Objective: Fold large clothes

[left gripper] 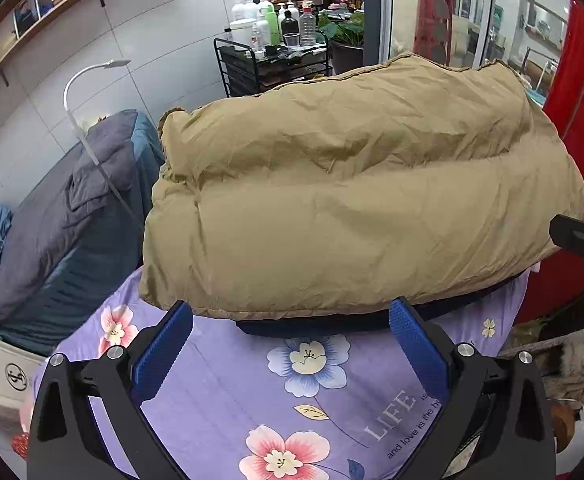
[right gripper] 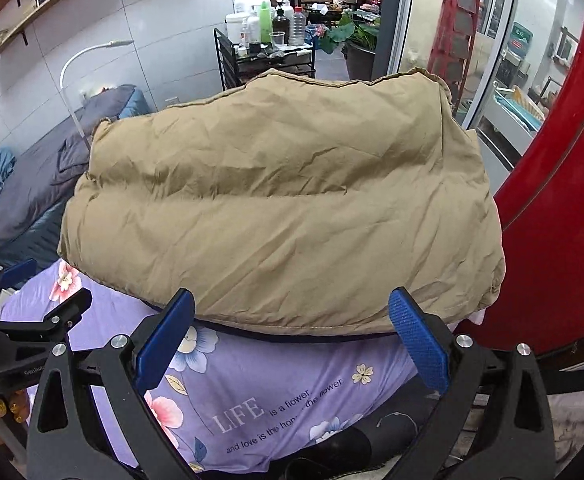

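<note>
Two wrist cameras look across a purple floral sheet (left gripper: 228, 392) toward one big tan puffer jacket (left gripper: 355, 208), which fills the middle of both views. It lies folded into a thick, rounded bundle on the sheet, with a deep horizontal crease across its middle and a dark navy lining edge showing along its near underside. The sheet carries pink and blue flowers and printed words beginning "LIFE". Left of the jacket sits a bed (left gripper: 68, 232) with rumpled grey and teal bedding, and a thin white gooseneck lamp (left gripper: 92, 76) arches above it. A large red curved surface (right gripper: 563, 240) rises on the right side of the scene. Behind the jacket stands a black wire cart (left gripper: 272, 68) crowded with bottles, with a potted green plant beside it and glass doors to the right. A wooden wall shelf (left gripper: 44, 12) with books runs along the upper left. The left gripper (left gripper: 290, 332) hovers just in front of the jacket's near edge, its blue-padded fingers spread wide apart and holding nothing; the tips sit close to the fabric, though contact is unclear. The right gripper (right gripper: 297, 326) takes the same pose farther right along the same near edge, also spread wide and empty. In the right view, the left gripper appears again at the far left edge, gripped by a hand with gold-painted nails (right gripper: 6, 408).
</note>
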### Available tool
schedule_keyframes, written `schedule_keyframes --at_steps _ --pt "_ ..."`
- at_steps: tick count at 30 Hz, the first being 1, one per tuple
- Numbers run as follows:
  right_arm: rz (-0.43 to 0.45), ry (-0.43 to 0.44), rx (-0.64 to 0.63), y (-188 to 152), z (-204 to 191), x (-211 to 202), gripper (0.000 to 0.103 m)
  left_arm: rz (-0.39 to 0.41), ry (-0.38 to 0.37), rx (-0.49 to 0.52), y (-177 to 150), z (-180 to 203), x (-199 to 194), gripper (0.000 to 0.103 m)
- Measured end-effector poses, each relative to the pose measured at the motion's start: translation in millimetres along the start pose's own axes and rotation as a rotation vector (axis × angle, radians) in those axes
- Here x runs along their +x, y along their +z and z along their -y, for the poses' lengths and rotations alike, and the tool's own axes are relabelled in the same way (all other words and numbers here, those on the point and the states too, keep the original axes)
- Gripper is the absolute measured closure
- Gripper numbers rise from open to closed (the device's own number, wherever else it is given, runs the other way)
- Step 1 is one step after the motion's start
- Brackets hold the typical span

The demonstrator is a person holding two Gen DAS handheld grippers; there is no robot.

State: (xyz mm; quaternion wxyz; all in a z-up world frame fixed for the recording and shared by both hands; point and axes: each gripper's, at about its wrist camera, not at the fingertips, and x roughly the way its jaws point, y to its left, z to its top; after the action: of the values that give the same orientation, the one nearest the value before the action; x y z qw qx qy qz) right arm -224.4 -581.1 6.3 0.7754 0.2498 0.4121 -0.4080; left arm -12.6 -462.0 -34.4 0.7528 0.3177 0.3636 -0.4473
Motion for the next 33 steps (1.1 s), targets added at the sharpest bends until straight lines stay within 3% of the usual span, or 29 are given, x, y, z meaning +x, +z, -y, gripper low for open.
schedule_keyframes --at_steps 33 --pt "-0.046 -0.062 -0.090 -7 -17 3 0.007 -0.021 0.002 -0.006 1 3 -1 0.006"
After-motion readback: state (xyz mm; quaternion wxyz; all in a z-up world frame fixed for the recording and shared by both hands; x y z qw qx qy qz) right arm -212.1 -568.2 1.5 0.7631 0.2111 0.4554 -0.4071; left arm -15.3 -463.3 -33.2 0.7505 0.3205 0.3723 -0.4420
